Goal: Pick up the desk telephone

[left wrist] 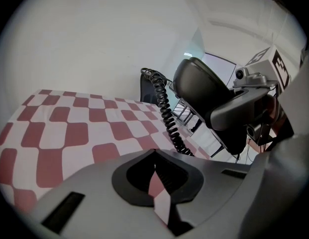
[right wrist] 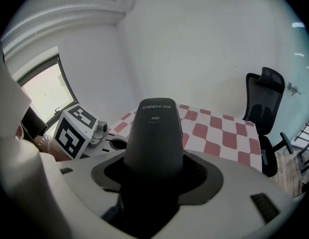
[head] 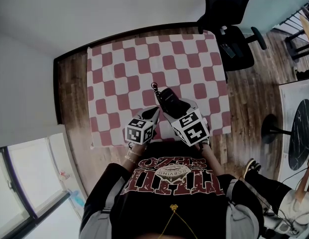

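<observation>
My right claw (head: 173, 108) squeezes the black phone handset (right wrist: 154, 133) above the checkered table (head: 119, 63). Its curly cord (left wrist: 164, 111) hangs down. My left claw (left wrist: 155, 159) is pinched together, holding nothing.

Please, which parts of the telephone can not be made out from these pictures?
- Base: no view shows it. In the head view the far end of the cord is too small to tell what it joins.
- Lower end of the handset: in the right gripper view it is hidden between the jaws of the right gripper, which are shut on it.
- Handset's other face: in the right gripper view it is turned away from the camera.
</observation>
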{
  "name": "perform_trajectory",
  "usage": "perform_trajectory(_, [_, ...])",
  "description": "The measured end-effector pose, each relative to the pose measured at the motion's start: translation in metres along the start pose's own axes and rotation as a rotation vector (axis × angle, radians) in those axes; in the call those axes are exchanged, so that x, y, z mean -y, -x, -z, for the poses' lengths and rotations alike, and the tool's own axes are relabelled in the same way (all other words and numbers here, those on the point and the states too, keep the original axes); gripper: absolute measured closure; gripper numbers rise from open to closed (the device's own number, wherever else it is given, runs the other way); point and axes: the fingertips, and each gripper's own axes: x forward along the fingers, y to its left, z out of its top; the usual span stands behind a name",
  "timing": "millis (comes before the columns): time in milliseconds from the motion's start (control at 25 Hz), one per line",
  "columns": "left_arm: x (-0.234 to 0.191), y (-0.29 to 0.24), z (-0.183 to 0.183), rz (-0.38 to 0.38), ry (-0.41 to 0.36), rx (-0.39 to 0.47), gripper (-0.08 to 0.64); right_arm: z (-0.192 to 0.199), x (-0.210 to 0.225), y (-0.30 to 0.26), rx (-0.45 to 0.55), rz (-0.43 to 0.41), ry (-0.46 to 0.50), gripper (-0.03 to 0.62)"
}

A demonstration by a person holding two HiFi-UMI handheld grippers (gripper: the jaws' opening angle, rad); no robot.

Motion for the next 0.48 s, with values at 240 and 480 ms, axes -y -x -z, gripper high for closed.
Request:
perform_trajectory(240, [-0.0025, -0.0008, 0.0012, -0.025, -0.060, -0.016, 0.551, -0.0034, -0.0002, 0.0014, 0.006, -0.002, 0.005, 0.301])
perform_trajectory(480, [-0.0012, -0.0022, 0.0015, -0.021, -0.076, -0.027, 0.551, -0.0021, -0.0016, 0.0005, -0.006, -0.011, 0.004, 0.301])
